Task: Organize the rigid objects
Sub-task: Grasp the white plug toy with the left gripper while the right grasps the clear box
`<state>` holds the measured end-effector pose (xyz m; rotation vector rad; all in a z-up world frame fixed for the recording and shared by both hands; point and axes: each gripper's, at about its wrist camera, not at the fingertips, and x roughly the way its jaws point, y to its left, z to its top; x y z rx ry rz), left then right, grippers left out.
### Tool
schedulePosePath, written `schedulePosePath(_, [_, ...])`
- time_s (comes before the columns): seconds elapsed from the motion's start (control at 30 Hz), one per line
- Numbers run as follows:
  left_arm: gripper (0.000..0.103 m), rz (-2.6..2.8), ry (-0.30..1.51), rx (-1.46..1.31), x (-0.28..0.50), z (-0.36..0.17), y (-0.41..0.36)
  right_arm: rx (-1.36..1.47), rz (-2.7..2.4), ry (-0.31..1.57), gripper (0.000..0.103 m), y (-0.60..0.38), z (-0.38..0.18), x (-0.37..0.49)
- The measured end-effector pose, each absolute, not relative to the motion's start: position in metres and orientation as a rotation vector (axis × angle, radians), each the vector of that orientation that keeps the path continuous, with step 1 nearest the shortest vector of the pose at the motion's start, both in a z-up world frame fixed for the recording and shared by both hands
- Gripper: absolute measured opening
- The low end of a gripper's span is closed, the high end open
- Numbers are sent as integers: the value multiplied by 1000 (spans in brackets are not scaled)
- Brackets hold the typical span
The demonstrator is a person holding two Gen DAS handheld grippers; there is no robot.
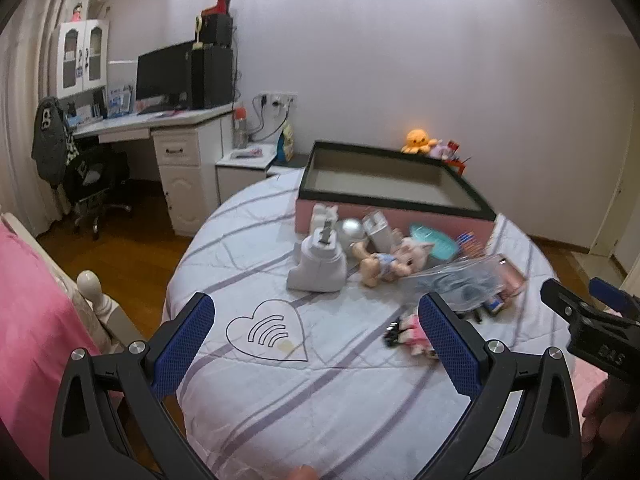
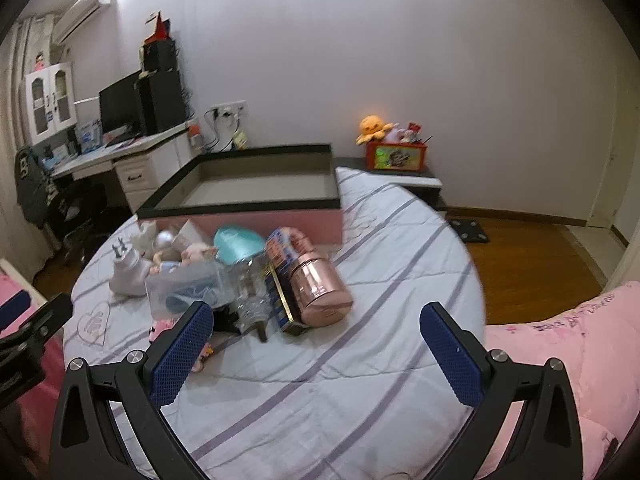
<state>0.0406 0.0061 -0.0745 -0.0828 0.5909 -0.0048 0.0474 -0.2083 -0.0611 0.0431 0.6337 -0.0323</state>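
Copper canister (image 2: 316, 286) just before pink box (image 2: 248, 222): rigid, slick, likely light; we grip mid-body. Left gripper (image 1: 316, 344), right gripper (image 2: 316, 354) both spread, empty.

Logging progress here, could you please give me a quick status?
Left tongs and right tongs open, empty. Box empty. Toy pile unsorted on bed.

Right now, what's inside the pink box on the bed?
Nothing visible. The pink box shows a bare grey floor in both views; its near wall hides the strip just behind it. The toy pile lies outside, against its front. Both grippers are open, empty.
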Motion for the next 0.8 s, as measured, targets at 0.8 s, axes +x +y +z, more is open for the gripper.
schedulePosePath(0.8, [103, -15, 741, -44, 134, -119, 17, -35, 288, 667, 103, -140, -90, 100])
